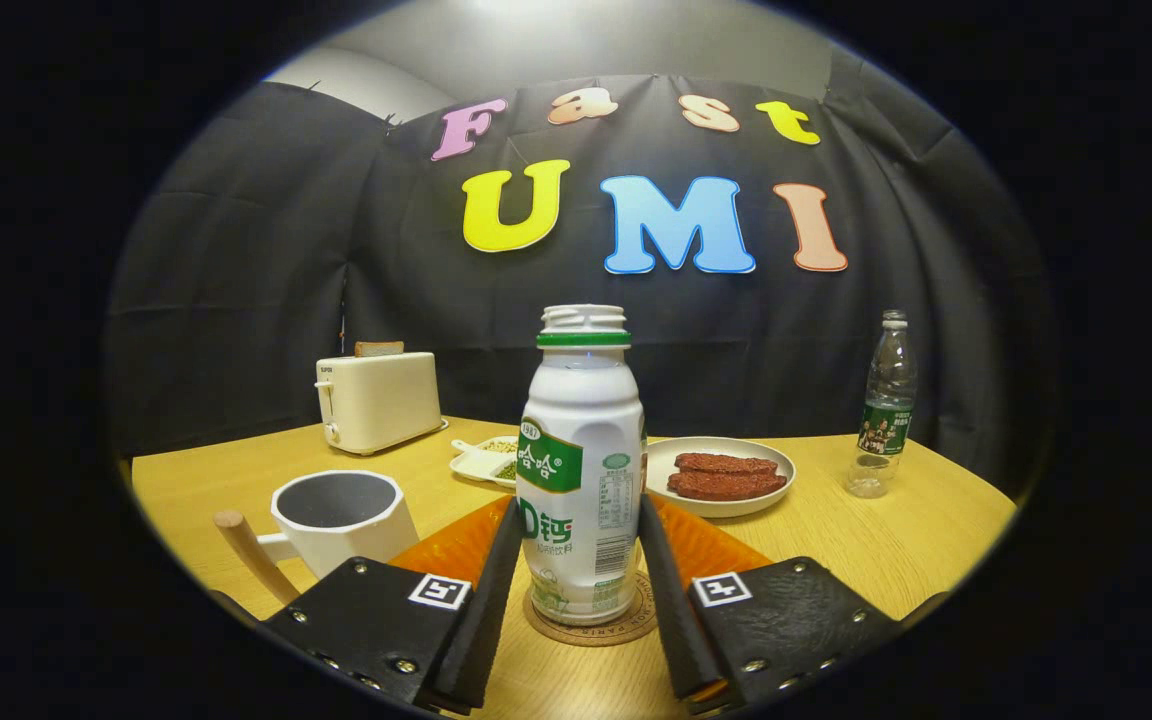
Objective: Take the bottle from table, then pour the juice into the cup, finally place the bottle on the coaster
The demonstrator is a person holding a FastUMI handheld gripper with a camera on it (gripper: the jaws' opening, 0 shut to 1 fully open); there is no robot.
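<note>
2 fingers of the gripper [581,560] flank the lower body of the bottle [581,470], 1 on each side, and they appear to touch its walls, so the jaws look pinched on it; how firmly they press I cannot tell. The bottle stands upright between them, its cap off and the threaded neck open above a green collar. Its base sits on the round cork coaster [591,622], whose rim peeks out just ahead of the fingertips.

Just behind the bottle an orange mat [711,545] spreads to either side of the fingers. Beside the left finger stands the white cup [336,515] with a wooden handle jutting toward the camera; its inside looks dark, and whether it holds juice is hidden from this angle. Beyond the bottle lie a small divided dish [484,460] and a white plate [721,475] carrying 2 reddish-brown strips. A cream toaster [376,400] with a slice in its slot stands farther back, and a clear water bottle [888,400] with a small glass [869,475] at its foot stands well apart on the other side, all on the wooden table [896,540].

Judged from how things lie, the task looks nearly finished: the bottle rests on the coaster, which is its final place. What seems left is for the fingers to spread and draw back without tipping it. Equally, pouring cannot be confirmed from here.
</note>
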